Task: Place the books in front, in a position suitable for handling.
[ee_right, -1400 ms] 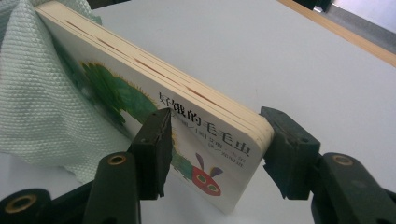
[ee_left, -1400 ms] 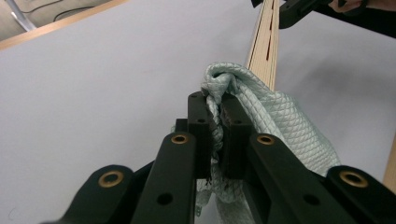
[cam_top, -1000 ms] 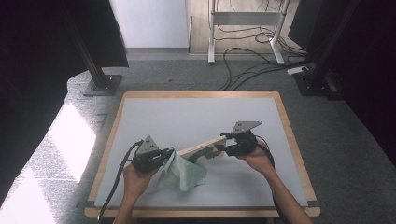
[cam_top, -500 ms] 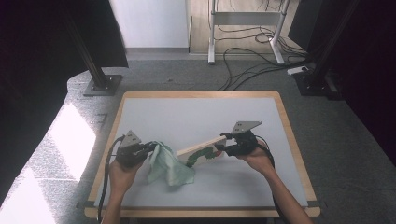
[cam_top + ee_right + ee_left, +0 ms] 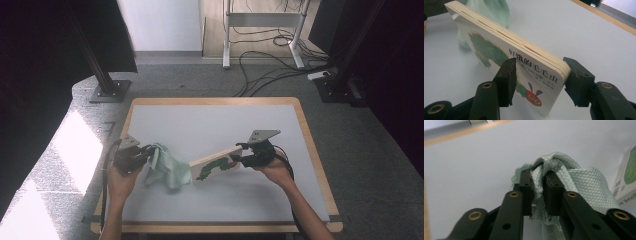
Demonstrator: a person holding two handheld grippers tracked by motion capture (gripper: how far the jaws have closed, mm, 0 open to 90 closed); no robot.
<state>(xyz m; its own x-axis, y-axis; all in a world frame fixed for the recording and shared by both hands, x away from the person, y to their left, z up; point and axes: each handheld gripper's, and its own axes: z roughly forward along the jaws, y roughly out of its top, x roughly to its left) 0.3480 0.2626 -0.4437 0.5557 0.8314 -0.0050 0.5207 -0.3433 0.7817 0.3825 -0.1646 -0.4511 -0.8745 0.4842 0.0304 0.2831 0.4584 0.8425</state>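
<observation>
High view shows the left gripper (image 5: 145, 156) at the table's (image 5: 215, 120) left edge with a pale green cloth (image 5: 165, 167) bunched at its tip, and the right gripper (image 5: 239, 159) holding a board book (image 5: 216, 165) tilted above the middle; the cloth lies just beside the book's far end. Left gripper view adds that a twisted fold of the quilted cloth (image 5: 564, 175) sits pinched between the jaws, which have just been easing apart slightly. Right gripper view reveals the caterpillar cover and Chinese title of the book (image 5: 506, 57), its thick spine corner clamped between the pads, the cloth (image 5: 491, 10) behind it.
</observation>
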